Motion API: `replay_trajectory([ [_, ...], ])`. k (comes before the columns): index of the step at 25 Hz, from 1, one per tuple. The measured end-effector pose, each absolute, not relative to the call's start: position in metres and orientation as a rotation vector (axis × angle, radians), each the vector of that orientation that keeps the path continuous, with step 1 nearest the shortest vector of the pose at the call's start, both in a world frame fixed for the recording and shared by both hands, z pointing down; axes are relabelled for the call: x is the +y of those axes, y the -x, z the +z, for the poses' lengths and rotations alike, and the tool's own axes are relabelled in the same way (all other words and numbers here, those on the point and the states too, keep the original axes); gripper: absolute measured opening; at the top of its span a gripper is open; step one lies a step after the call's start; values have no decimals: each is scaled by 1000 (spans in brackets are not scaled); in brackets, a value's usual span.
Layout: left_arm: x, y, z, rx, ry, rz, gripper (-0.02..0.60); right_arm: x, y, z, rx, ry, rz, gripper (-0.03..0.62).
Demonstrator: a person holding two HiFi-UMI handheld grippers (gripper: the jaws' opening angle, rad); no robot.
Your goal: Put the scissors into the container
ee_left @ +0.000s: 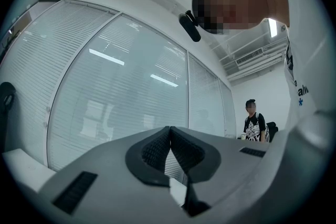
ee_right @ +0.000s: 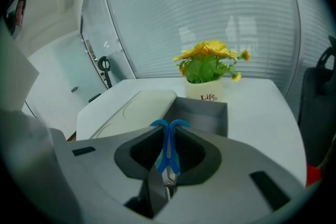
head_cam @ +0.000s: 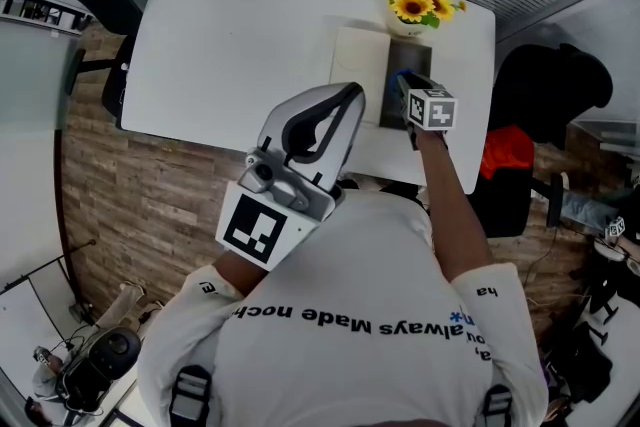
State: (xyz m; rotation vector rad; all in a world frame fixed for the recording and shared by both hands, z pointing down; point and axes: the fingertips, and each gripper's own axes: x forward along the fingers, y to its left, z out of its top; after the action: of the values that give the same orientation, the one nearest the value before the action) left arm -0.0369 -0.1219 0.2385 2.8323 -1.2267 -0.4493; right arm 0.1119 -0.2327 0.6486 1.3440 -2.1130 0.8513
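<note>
My right gripper (ee_right: 168, 131) is shut on blue-handled scissors (ee_right: 169, 152); the handle loops stick out past the pads and the blades point back toward the camera. It hovers just in front of an open grey container (ee_right: 202, 115) on the white table. From the head view, the right gripper (head_cam: 402, 83) is over the container (head_cam: 392, 113), and a bit of blue from the scissors (head_cam: 403, 74) shows. My left gripper (head_cam: 352, 93) is held up near the person's chest, away from the table. Its pads meet with nothing between them in the left gripper view (ee_left: 169, 134).
A cream lid (ee_right: 137, 107) lies to the left of the container. A pot of yellow flowers (ee_right: 209, 73) stands right behind it. The white table (head_cam: 240, 45) has black chairs (head_cam: 550, 85) around it. A person (ee_left: 256, 120) stands far off by the glass wall.
</note>
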Motion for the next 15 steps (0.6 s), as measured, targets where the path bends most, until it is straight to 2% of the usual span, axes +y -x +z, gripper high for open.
replay_trajectory([
  [15,-120,37,239,-1233,-2834,-435,20,-235,-114,665,-2054,-1322,900,78],
])
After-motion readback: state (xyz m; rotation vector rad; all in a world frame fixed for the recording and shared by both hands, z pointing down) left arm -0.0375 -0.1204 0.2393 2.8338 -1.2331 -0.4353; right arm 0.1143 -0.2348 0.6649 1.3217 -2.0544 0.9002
